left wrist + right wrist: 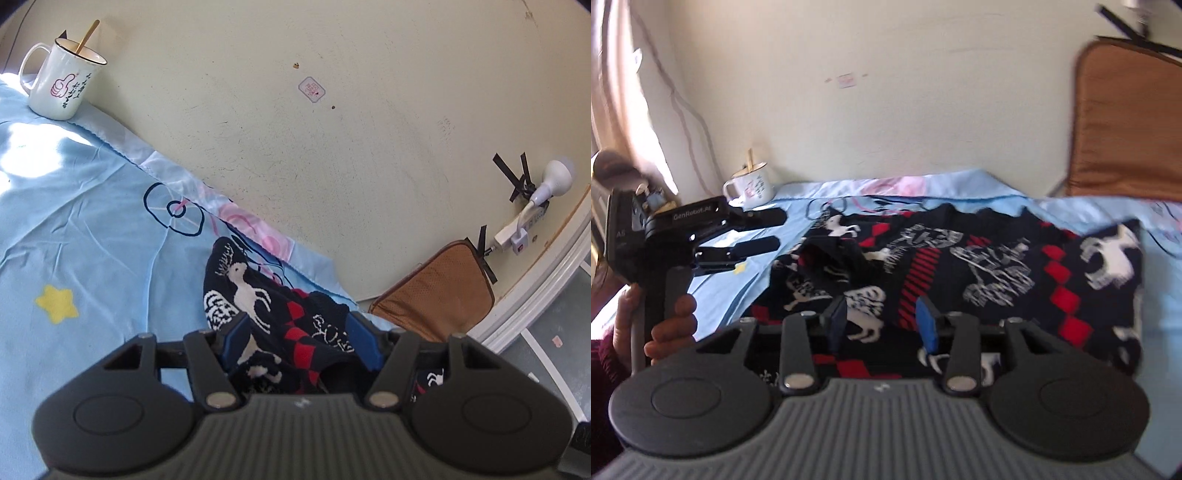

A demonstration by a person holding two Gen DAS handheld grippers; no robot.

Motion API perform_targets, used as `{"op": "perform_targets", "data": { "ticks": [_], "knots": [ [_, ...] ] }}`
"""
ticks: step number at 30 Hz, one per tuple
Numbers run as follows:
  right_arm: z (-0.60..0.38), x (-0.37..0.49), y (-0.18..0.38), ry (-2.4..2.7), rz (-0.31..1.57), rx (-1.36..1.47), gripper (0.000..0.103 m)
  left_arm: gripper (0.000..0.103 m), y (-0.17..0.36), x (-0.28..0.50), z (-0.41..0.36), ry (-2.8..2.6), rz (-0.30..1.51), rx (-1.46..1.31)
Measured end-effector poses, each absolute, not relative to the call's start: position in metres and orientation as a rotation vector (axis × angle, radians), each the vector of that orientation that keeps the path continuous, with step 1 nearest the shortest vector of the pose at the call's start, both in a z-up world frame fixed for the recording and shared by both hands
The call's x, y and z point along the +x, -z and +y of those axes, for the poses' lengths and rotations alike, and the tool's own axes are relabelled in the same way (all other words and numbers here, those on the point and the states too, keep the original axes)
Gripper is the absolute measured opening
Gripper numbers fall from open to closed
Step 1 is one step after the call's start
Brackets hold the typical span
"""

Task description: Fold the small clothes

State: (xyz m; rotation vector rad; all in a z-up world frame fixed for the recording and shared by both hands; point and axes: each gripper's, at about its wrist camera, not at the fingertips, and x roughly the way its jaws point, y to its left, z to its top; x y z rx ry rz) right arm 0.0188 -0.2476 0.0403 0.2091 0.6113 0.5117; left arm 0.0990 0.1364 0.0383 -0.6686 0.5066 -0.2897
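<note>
A dark knitted garment (960, 266) with white deer and red blocks lies spread on a light blue sheet (1160, 295). My right gripper (882, 319) hovers over its near edge, jaws open, with no cloth pinched between the blue pads. In the same view my left gripper (772, 230) sits at the garment's left edge in a person's hand (672, 325), its two fingers apart. In the left wrist view the garment (258, 295) bunches between and below the left gripper (300, 332). Its pads stand wide and do not press the cloth.
A white mug (62, 81) with a wooden stick stands at the sheet's far corner by the wall, also in the right wrist view (751, 188). A brown cushion (436, 291) leans on the wall to the right. A white plug-in lamp (532, 206) hangs above it.
</note>
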Motion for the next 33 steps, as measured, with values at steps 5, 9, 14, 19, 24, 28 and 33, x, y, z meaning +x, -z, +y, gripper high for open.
{"op": "perform_targets", "data": {
  "ticks": [5, 9, 14, 19, 24, 28, 33],
  "knots": [
    [-0.301, -0.031, -0.004, -0.456, 0.685, 0.449, 0.048, 0.062, -0.033, 0.104, 0.123, 0.264, 0.55, -0.576],
    [-0.308, -0.051, 0.01, -0.426, 0.705, 0.471, 0.048, 0.066, -0.034, 0.099, 0.123, 0.242, 0.534, -0.559],
    [-0.303, -0.068, 0.007, -0.395, 0.691, 0.407, 0.05, 0.066, -0.032, 0.099, 0.129, 0.234, 0.529, -0.585],
    [-0.304, -0.081, 0.005, -0.344, 0.679, 0.349, 0.05, 0.067, -0.032, 0.098, 0.133, 0.24, 0.519, -0.6],
    [-0.303, -0.092, -0.008, -0.29, 0.607, 0.315, 0.052, 0.069, -0.032, 0.098, 0.134, 0.257, 0.521, -0.609],
    [-0.286, -0.091, -0.017, -0.264, 0.554, 0.279, 0.065, 0.069, -0.032, 0.098, 0.134, 0.266, 0.521, -0.613],
    [-0.242, -0.064, -0.018, -0.286, 0.601, 0.198, 0.073, 0.069, -0.034, 0.097, 0.131, 0.279, 0.51, -0.597]
  ]
}}
